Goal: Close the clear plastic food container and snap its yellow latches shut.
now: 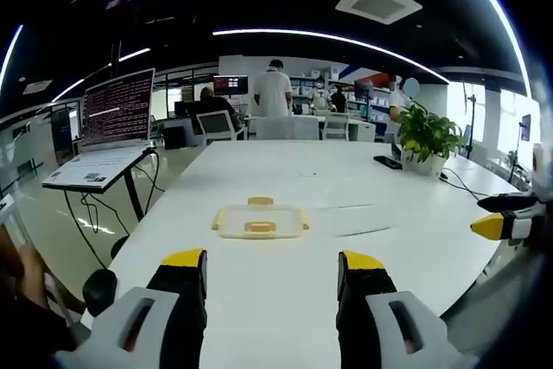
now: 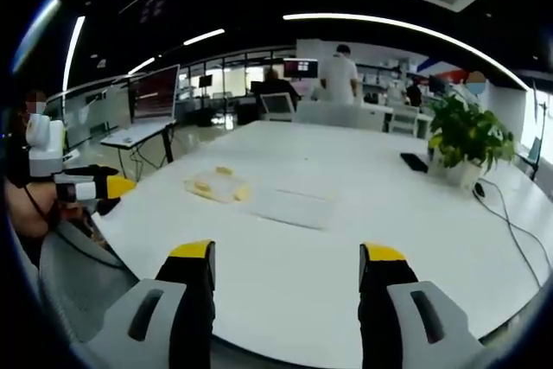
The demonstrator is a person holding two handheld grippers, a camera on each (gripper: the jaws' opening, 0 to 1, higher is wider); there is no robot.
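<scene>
A clear plastic food container (image 1: 259, 220) with yellow latches (image 1: 259, 228) sits on the white table (image 1: 285, 300), straight ahead of my open left gripper (image 1: 272, 278), which hovers well short of it. A clear lid (image 1: 354, 218) lies flat just right of the container. In the right gripper view the container (image 2: 216, 186) is far off to the left and the lid (image 2: 294, 207) lies beside it. My right gripper (image 2: 288, 270) is open over the table with nothing between its jaws. The other gripper (image 2: 91, 187) shows at the left edge, and the right one (image 1: 510, 222) shows at the right edge of the left gripper view.
A potted plant (image 1: 425, 136) and a dark phone (image 1: 388, 162) stand at the table's far right, with a cable (image 2: 510, 222) trailing near them. A laptop on a stand (image 1: 117, 127) is to the left of the table. People (image 1: 272, 92) stand at desks behind.
</scene>
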